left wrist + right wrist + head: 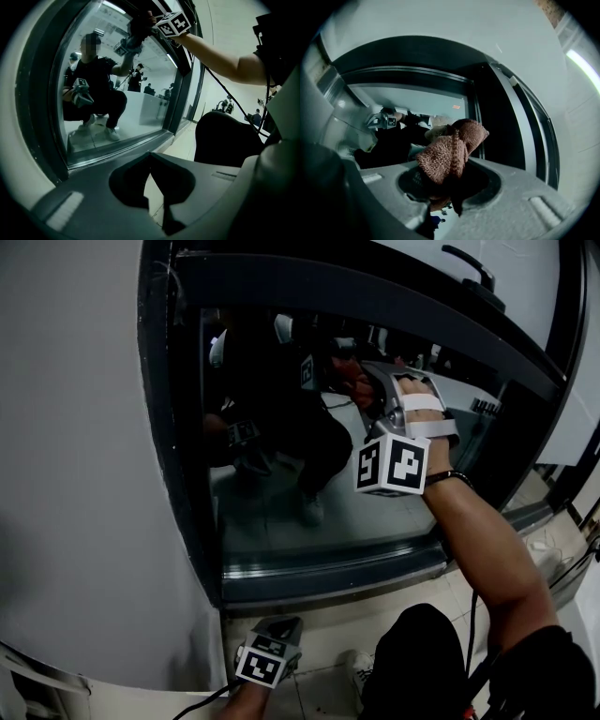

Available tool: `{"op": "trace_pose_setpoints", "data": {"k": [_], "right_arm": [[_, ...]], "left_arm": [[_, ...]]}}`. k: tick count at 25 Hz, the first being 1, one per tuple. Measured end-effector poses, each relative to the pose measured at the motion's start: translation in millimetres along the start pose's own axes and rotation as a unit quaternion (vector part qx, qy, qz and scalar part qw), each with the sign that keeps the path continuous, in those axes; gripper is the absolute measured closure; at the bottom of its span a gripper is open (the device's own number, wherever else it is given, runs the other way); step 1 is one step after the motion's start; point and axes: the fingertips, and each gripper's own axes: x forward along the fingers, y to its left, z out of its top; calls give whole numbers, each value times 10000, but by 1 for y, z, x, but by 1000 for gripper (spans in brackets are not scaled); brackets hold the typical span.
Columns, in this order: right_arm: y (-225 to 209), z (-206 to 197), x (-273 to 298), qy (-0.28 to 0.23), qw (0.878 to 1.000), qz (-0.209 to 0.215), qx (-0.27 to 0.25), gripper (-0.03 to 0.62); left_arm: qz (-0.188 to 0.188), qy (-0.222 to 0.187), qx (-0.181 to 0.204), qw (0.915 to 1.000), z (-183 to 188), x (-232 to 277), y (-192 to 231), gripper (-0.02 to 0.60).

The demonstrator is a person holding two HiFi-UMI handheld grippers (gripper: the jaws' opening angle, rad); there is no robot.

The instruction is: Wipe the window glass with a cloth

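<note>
The right gripper (pixel 367 382) is raised against the window glass (pixel 272 521), its jaws closed on a bunched reddish-brown cloth (pixel 449 152). The cloth sticks out beyond the jaw tips and sits against the pane near its top edge. In the left gripper view it meets its own reflection there. The marker cube (pixel 392 463) on this gripper faces the head camera, and the person's strapped right hand (pixel 424 418) and forearm reach up to it from the lower right. The left gripper (pixel 281 629) hangs low, below the bottom edge of the dark window frame (pixel 328 570) and close to the grey wall (pixel 84 474). Its jaws are closed tip to tip with nothing between them, and pale floor (pixel 180 145) shows past them. The glass carries a dark reflection of the crouching person (pixel 93 93).
</note>
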Motion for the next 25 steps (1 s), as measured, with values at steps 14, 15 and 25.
{"op": "trace_pose_setpoints", "data": {"k": [14,15,25], "right_arm": [[60,1,-23,-54,9989,424,198,488],[67,2,-25,-63,9987,469,203,488],[120,8,-39,-147,9969,763,152,488]], "left_arm": [[3,48,8,10000,-4,4,-5,565],[7,51,12,10000,-4,4,-5,565],[7,104,-22,9999,-7,8,-3,565]]}}
